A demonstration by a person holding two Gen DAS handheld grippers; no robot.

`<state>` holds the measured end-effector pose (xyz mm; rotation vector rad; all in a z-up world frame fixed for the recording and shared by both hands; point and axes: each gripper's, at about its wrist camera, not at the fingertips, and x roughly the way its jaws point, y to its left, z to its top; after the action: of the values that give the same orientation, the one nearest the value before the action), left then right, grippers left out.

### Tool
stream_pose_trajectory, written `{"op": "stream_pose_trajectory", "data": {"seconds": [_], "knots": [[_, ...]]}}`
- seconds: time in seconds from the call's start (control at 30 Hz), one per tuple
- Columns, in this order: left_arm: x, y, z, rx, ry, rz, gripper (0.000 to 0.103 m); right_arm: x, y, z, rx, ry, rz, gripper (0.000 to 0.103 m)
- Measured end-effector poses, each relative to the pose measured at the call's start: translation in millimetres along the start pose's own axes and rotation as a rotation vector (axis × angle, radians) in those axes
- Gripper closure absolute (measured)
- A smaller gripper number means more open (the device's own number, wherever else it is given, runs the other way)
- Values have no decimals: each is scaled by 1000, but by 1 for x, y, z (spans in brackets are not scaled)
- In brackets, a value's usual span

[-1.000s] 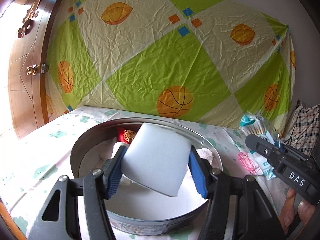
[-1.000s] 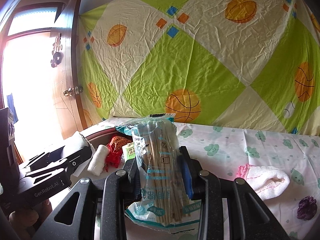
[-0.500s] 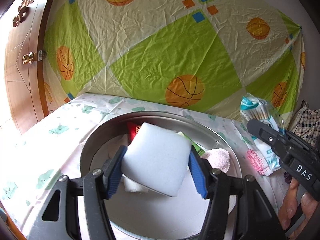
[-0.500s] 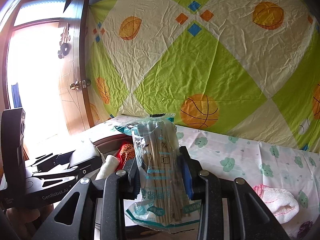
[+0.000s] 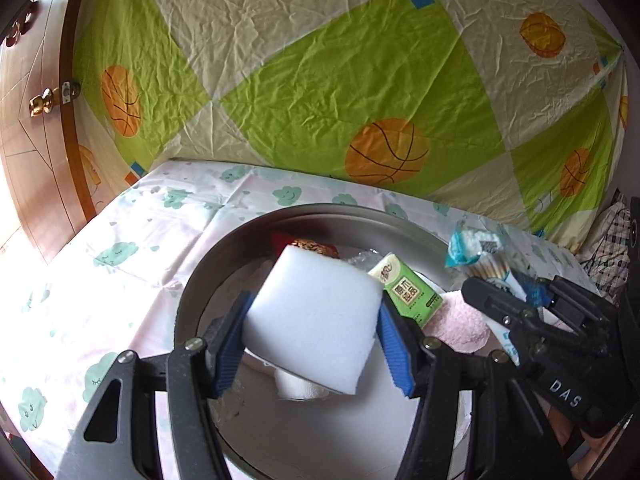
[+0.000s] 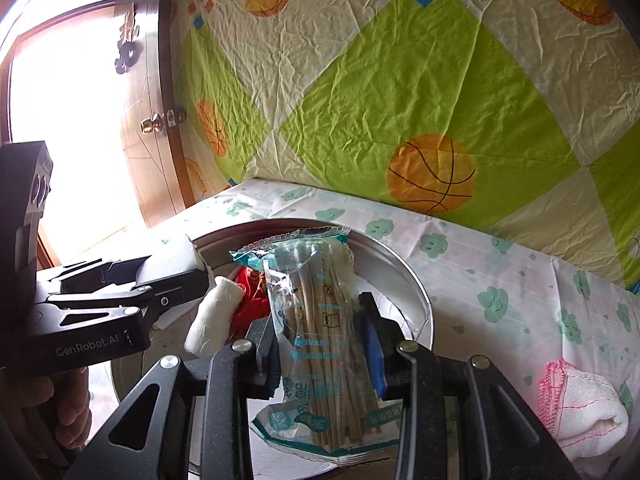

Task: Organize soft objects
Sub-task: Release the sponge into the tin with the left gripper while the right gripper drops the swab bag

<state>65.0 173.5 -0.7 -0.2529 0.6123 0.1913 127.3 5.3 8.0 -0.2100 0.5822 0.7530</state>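
My left gripper (image 5: 312, 344) is shut on a white sponge block (image 5: 312, 320) and holds it over the round metal tin (image 5: 224, 256). Inside the tin lie a green tissue pack (image 5: 408, 286), a red pouch (image 5: 308, 242), a pink fluffy cloth (image 5: 460, 322) and a white gauze roll (image 5: 296, 388). My right gripper (image 6: 324, 344) is shut on a clear bag of cotton swabs (image 6: 320, 308), held upright over the tin's (image 6: 416, 292) right side. The gauze roll (image 6: 214, 312) and red pouch (image 6: 250, 300) show beside it. Each gripper appears in the other's view, the right (image 5: 532, 332) and the left (image 6: 120, 292).
A cloud-print cloth (image 5: 132, 248) covers the table. A white sock with pink trim (image 6: 584, 404) lies at the right on the cloth (image 6: 500, 280). A green and cream sheet (image 5: 320, 80) hangs behind. A wooden door (image 5: 28, 128) stands at the left. A checked fabric (image 5: 612, 244) sits far right.
Both grippers have moved in over the tin, with the sponge and the swab bag still gripped. The tin's contents, such as the green tissue pack, have come into fuller view.
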Motion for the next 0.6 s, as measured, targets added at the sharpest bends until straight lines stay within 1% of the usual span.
{"op": "stream_pose_trajectory", "data": {"seconds": [0.27,0.3,0.37,0.4,0.43,0.47,0.5,0.53,0.6], "knots": [[8,-3,-4,23,48,26,41,12,10,-12,-37,65,28,66],[8,-1,-4,20,48,30,37,12,10,-12,-34,65,29,66],[8,0,-5,20,50,38,35,14,9,-13,-29,74,43,64],[8,1,-5,17,51,39,30,14,9,-13,-28,75,44,60],[8,1,-5,18,51,44,27,13,9,-14,-27,74,45,53],[7,2,-5,17,51,54,21,11,9,-15,-23,72,50,48],[6,3,-5,13,46,61,15,9,9,-15,-18,67,62,42],[5,4,-5,9,42,68,11,6,9,-16,-16,58,72,40],[0,7,-5,-2,32,82,7,0,10,-17,-20,46,65,39]]}}
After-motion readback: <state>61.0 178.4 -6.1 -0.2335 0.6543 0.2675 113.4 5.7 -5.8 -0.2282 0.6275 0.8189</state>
